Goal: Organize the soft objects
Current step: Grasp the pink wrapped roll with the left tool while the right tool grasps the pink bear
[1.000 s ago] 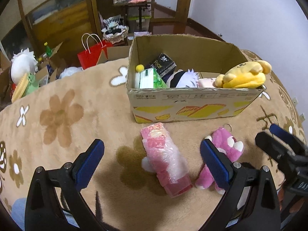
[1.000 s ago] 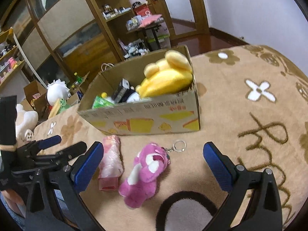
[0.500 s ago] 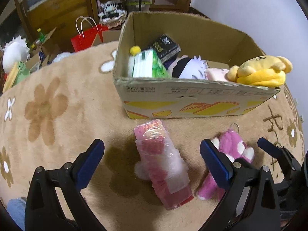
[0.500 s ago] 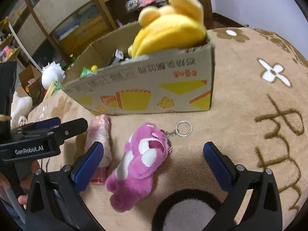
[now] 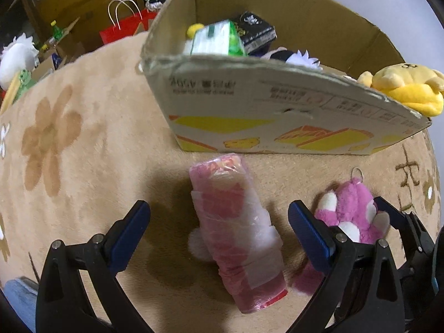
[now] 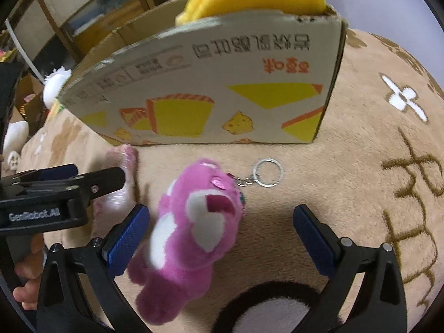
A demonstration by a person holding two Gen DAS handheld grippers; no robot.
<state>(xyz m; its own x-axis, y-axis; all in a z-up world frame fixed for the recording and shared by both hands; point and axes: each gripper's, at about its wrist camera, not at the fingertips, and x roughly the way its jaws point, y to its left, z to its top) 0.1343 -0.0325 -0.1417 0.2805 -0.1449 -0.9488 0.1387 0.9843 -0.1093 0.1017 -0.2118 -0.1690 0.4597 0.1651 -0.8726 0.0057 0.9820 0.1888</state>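
Observation:
A pink soft toy wrapped in clear plastic point(image 5: 236, 233) lies on the tan blanket in front of the cardboard box point(image 5: 277, 108). My left gripper point(image 5: 219, 227) is open with its jaws on either side of it, low over the blanket. A magenta plush bear point(image 6: 194, 227) with a keyring point(image 6: 267, 172) lies to its right; it also shows in the left wrist view point(image 5: 349, 211). My right gripper point(image 6: 222, 236) is open around the bear. The box point(image 6: 208, 88) holds a yellow plush point(image 5: 405, 86), a green packet point(image 5: 219, 41) and a black box point(image 5: 255, 30).
The tan flower-patterned blanket point(image 5: 69, 152) covers the surface. Beyond its far edge stand a red paper bag point(image 5: 125, 25), a white plush point(image 5: 16, 58), wooden shelves and cartons. A dark ring pattern point(image 6: 266, 305) lies on the blanket near my right gripper.
Both grippers have moved forward and down towards the blanket. The wrapped toy now lies between the left jaws and the magenta bear between the right jaws. Both stay open.

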